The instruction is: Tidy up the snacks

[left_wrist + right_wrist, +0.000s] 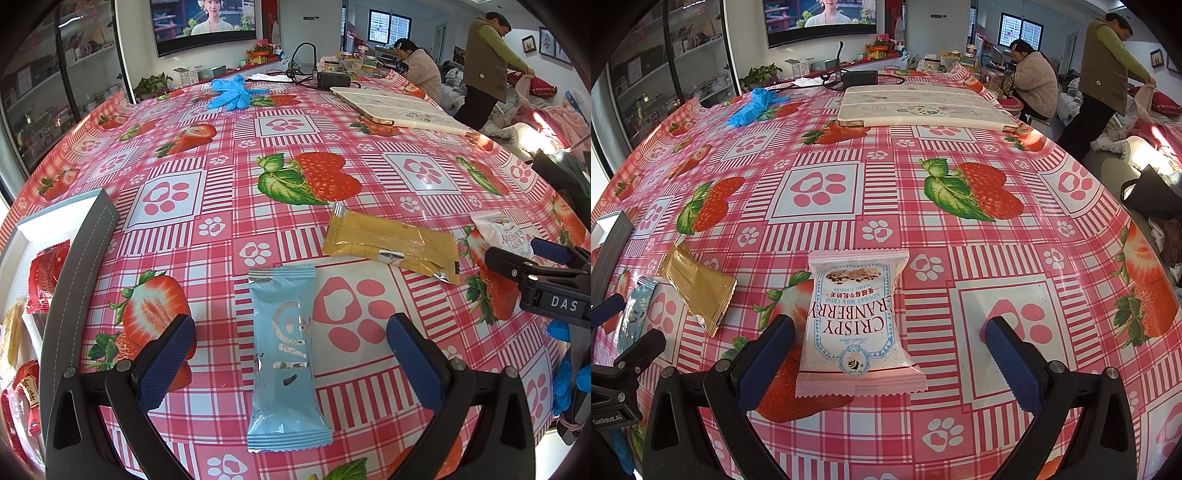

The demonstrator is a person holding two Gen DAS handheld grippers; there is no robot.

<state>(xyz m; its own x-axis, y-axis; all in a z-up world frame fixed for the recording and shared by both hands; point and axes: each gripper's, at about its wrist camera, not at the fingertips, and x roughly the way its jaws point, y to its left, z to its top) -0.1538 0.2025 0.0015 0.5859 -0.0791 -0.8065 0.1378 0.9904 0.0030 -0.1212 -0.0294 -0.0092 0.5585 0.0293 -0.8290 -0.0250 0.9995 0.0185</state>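
A light blue snack packet (286,358) lies lengthwise on the strawberry tablecloth between the wide-apart fingers of my open left gripper (291,365). A mustard-yellow packet (391,243) lies beyond it to the right. In the right wrist view a pink-white cranberry crisp packet (855,321) lies flat between the fingers of my open right gripper (890,365). The yellow packet (698,286) and blue packet (635,314) show at its left. The right gripper (532,266) appears at the left view's right edge, over the cranberry packet (504,230). A grey-rimmed box (77,266) at the left holds red snack packets (46,275).
A white tablet case (923,109) lies at the far side of the table. Blue gloves (753,107), a black charger with cables (860,77) and plants sit near the back edge. Two persons (1108,62) are beyond the table on the right. A television hangs on the wall.
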